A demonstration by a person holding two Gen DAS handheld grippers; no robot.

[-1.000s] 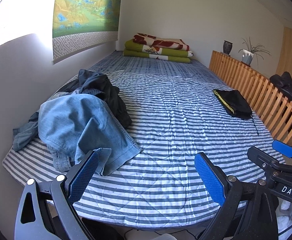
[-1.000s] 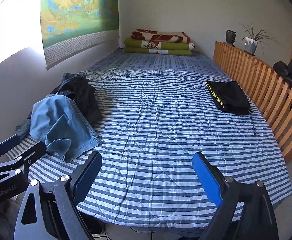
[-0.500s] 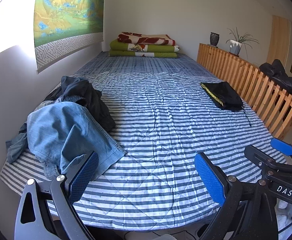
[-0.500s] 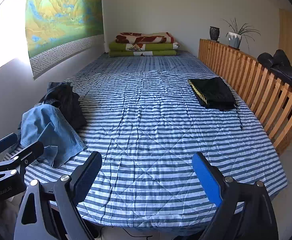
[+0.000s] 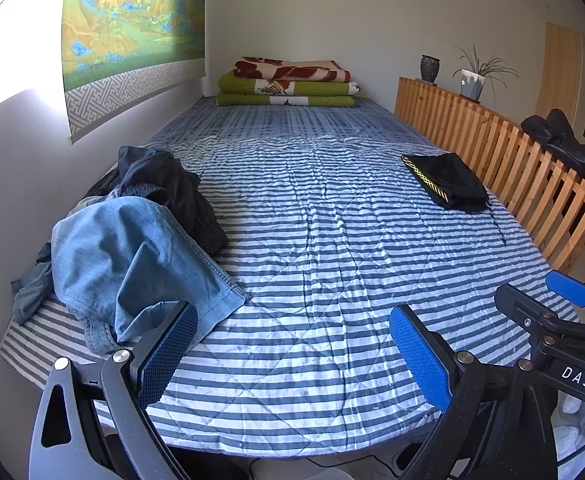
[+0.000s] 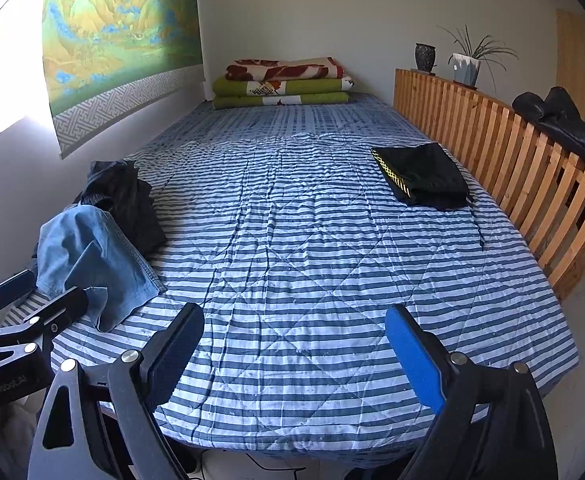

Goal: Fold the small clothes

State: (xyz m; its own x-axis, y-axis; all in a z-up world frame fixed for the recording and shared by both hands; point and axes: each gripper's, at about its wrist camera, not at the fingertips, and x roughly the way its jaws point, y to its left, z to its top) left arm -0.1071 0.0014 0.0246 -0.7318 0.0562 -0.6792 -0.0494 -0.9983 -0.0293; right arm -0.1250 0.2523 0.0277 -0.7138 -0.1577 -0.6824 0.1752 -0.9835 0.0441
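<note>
A crumpled pile lies at the bed's left edge: light blue denim shorts (image 5: 132, 256) (image 6: 92, 260) on top, a dark garment (image 5: 172, 188) (image 6: 124, 196) behind them. A folded black garment with a yellow-patterned band (image 5: 444, 180) (image 6: 420, 174) rests at the right, near the slatted rail. My left gripper (image 5: 292, 352) hangs open over the bed's near edge, its left finger just short of the denim hem. My right gripper (image 6: 296, 352) is open too, above the near middle of the striped quilt (image 6: 312, 248), holding nothing.
Folded green and red blankets (image 5: 288, 84) are stacked at the far end. A wooden slatted rail (image 5: 512, 168) runs along the right side, with a vase and a potted plant (image 5: 472, 76) on top and a black bag (image 5: 568, 144). A wall with a scroll painting (image 5: 132, 28) borders the left.
Both grippers pulled back from the bed and turned slightly left, so the clothes look farther off. Both stayed open and empty; no garment moved.
</note>
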